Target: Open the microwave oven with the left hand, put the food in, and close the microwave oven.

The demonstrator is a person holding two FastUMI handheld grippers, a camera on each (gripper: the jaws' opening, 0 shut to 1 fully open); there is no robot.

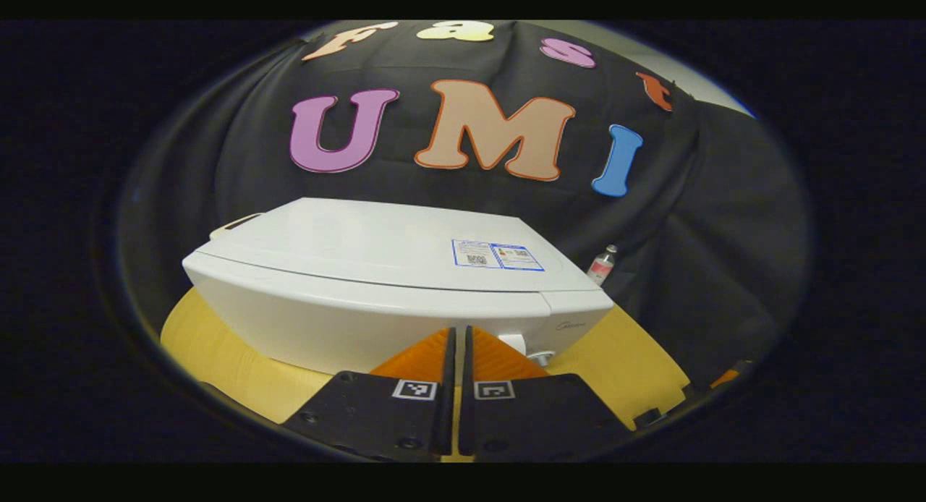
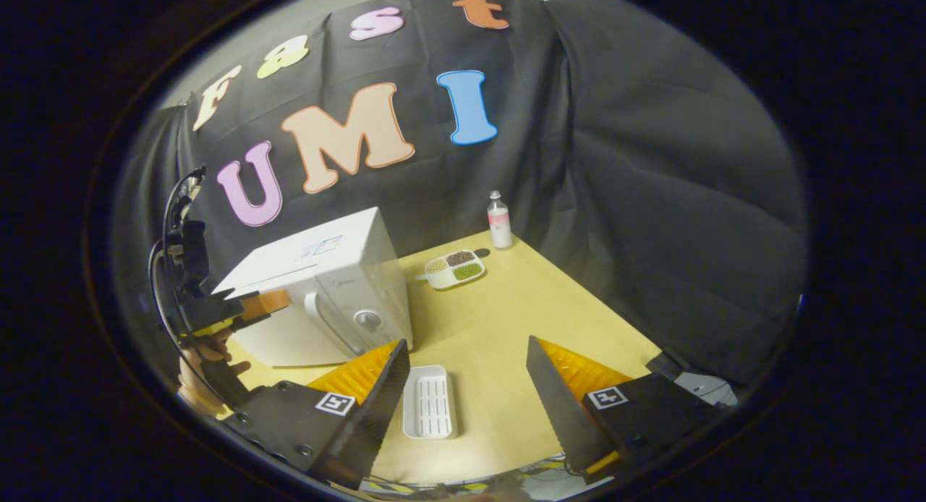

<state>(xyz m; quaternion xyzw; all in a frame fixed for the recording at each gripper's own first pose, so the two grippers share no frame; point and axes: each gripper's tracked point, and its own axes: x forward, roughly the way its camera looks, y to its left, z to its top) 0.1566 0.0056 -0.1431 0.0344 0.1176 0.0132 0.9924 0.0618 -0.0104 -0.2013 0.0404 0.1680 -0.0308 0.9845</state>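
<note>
Squarely ahead of pinched-together, empty left gripper (image 1: pixel 457 343), microwave oven (image 1: pixel 376 270), broadside, door closed.

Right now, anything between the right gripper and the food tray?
In the right gripper view, a white slotted tray lies between the right gripper and the food tray; otherwise bare table.

The microwave (image 1: pixel 376 270) has a smooth, glossy shell that looks like plastic, with a paper label (image 1: pixel 498 255) on top. The table (image 2: pixel 506 321) has a smooth, matt, wood-look surface. The wall (image 2: pixel 651 184) is matt, creased cloth. The tray (image 2: pixel 430 402) near the table's front edge looks like ribbed plastic.
</note>
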